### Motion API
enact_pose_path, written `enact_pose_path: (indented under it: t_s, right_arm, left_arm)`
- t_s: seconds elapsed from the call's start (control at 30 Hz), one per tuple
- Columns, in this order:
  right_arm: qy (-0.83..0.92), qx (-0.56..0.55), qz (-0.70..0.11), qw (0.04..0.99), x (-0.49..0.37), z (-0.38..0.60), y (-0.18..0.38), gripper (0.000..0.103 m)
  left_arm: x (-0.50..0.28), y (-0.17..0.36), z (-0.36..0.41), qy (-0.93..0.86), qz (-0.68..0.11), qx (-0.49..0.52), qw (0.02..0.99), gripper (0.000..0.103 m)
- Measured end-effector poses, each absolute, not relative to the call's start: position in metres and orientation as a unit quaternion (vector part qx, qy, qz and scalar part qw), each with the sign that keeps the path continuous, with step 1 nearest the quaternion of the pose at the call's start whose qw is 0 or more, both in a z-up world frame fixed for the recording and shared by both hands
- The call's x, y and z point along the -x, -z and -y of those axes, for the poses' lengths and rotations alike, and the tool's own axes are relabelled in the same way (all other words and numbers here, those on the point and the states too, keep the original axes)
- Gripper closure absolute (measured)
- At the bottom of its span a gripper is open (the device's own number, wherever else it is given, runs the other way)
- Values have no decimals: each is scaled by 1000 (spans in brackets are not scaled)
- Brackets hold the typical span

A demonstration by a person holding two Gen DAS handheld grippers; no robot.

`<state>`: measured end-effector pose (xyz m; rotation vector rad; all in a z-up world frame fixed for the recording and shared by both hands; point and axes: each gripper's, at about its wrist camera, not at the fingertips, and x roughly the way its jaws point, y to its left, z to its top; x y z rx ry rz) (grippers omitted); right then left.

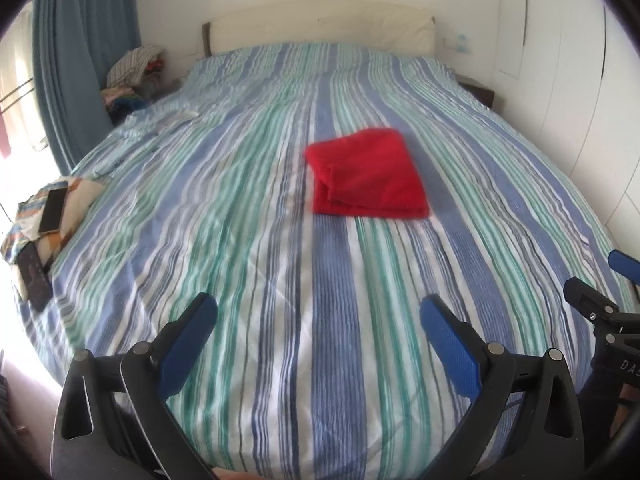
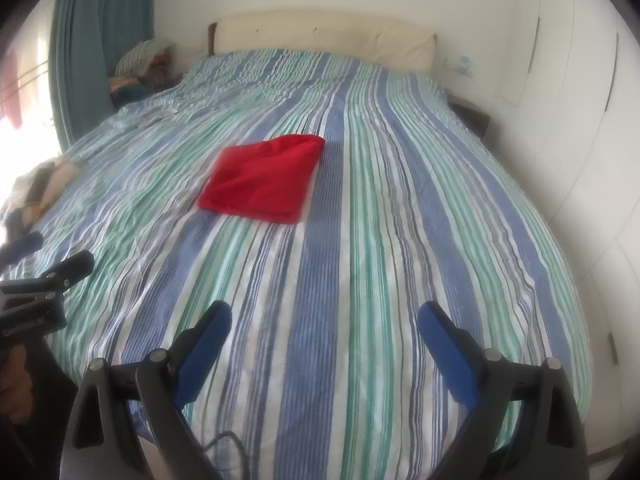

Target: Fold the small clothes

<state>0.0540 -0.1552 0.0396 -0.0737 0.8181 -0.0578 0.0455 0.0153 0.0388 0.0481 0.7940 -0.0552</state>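
A red garment [image 1: 366, 174] lies folded into a flat rectangle near the middle of the striped bed; it also shows in the right wrist view [image 2: 262, 178]. My left gripper [image 1: 318, 304] is open and empty, held above the near part of the bed, well short of the garment. My right gripper [image 2: 324, 312] is open and empty too, also near the foot of the bed. The right gripper shows at the right edge of the left wrist view [image 1: 600, 300]; the left gripper shows at the left edge of the right wrist view [image 2: 48, 276].
The bed [image 1: 240, 220] has a blue, green and white striped cover. Two phones [image 1: 52, 212] lie on patterned cloth at its left edge. A pile of clothes [image 1: 136, 68] sits by the blue curtain. A white wardrobe [image 1: 580, 80] stands on the right.
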Motion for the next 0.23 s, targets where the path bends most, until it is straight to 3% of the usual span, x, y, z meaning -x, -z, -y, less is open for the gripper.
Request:
enact_pose_path:
  t_s: [0.23]
  right_arm:
    - [24,31,-397,917,-56,153,-39,10]
  left_arm:
    - [-47,-41,-13,28,-378,-20,925,1]
